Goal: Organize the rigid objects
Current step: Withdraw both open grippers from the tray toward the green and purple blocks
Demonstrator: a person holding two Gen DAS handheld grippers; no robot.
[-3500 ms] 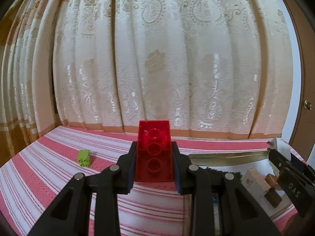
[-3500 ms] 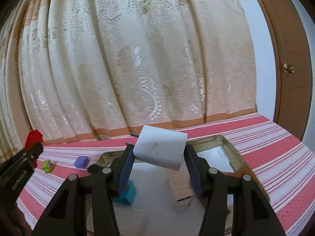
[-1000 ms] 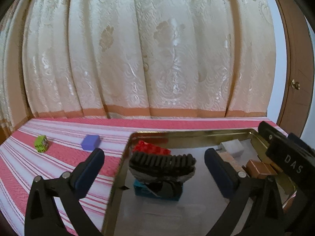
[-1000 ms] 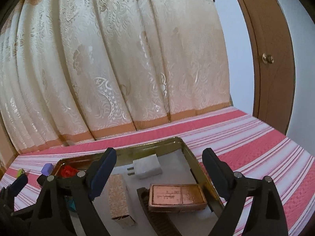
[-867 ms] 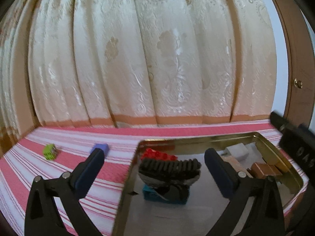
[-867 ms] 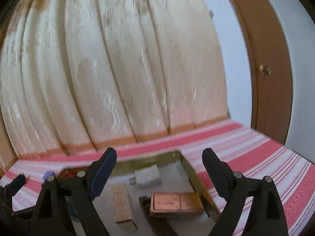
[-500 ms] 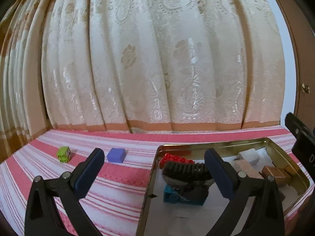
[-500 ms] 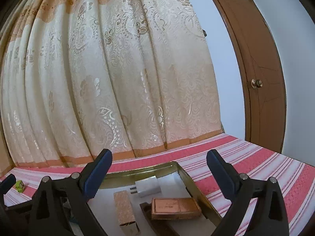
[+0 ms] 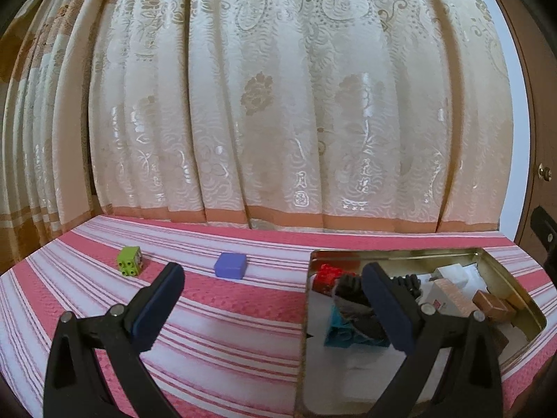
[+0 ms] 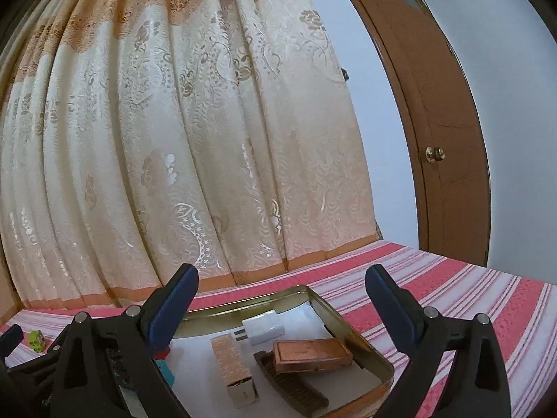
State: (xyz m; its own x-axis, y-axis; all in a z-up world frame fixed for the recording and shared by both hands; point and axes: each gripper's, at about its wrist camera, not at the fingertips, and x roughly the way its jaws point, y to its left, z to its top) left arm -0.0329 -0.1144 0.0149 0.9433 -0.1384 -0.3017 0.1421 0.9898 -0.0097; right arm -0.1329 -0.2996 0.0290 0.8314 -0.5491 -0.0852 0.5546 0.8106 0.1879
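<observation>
Both grippers, left [image 9: 271,299] and right [image 10: 280,299], gape empty; reaching for the purple block [image 9: 230,265] risks nudging it away from the tin tray [image 9: 506,280].

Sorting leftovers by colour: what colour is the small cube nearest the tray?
Blue-purple cube, clearest in the left wrist view.

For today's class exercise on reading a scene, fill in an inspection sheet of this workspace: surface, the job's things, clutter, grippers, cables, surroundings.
Surface: striped cloth, pink and white.
Job's things: gold tray holds a white charger, copper case, patterned box, red brick, teal block; green block and purple block lie outside on the cloth.
Clutter: nothing seen.
Grippers: left gripper open, empty; right gripper open, empty.
Cables: nothing seen.
Surroundings: cream curtain, brown door.
</observation>
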